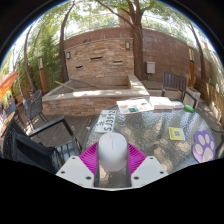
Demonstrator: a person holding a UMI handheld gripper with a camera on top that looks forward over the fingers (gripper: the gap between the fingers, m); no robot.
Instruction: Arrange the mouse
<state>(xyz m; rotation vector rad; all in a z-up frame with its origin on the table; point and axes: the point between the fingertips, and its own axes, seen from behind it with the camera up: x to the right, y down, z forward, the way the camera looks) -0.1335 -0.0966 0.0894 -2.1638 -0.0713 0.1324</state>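
A: Was there any writing to read on the glass table [150, 128]?

B: Only hints of it. A sheet [106, 122] lying on the table just beyond the white mouse [112, 152] carried large pale letters, but they could not be made out.

A: Anything else with a mark?

B: A purple paw print [204, 146] showed on the table off to the mouse's right, a sign without words. A yellow-green card [176, 133] near it showed no readable text.
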